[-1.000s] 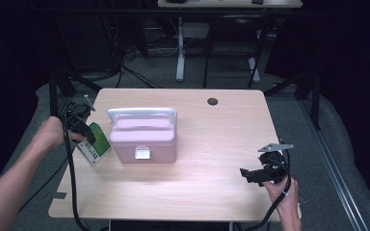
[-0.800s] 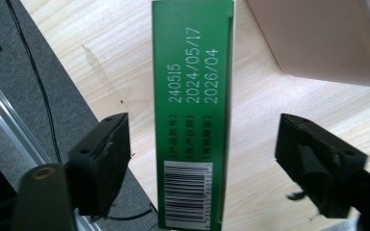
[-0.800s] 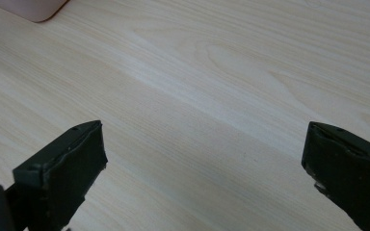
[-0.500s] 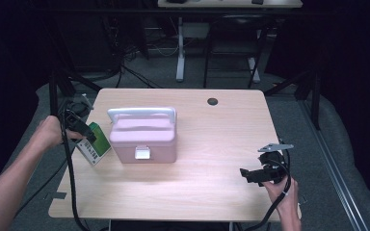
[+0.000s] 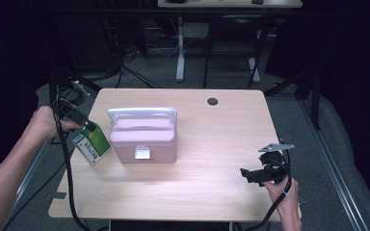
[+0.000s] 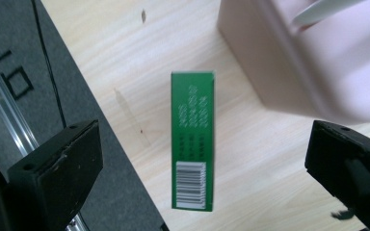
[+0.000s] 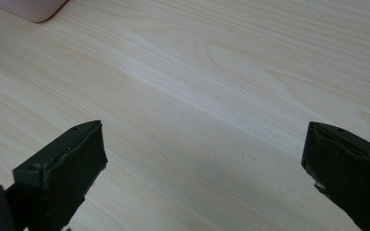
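Observation:
A green carton point(image 5: 92, 144) with a white barcode label stands on its narrow edge on the table's left side, close to the pink lidded case point(image 5: 144, 137). My left gripper point(image 5: 84, 124) hovers just above the carton. In the left gripper view its jaws have just been opening and stand wide apart. The carton point(image 6: 192, 144) lies below and between them, untouched, with the case point(image 6: 308, 57) to one side. My right gripper point(image 5: 250, 174) rests low near the table's front right, open over bare wood point(image 7: 202, 159), with a corner of the case point(image 7: 33, 9) far off.
The case has a white handle point(image 5: 142, 113) and a white front latch point(image 5: 142, 153). A dark grommet hole point(image 5: 212, 101) sits near the table's far edge. The carton stands close to the table's left edge point(image 5: 70, 163). Cables trail from both grippers.
My left gripper has opened its jaws, let go of the green carton and risen above it. The carton stays in place beside the case. The right gripper has not moved.

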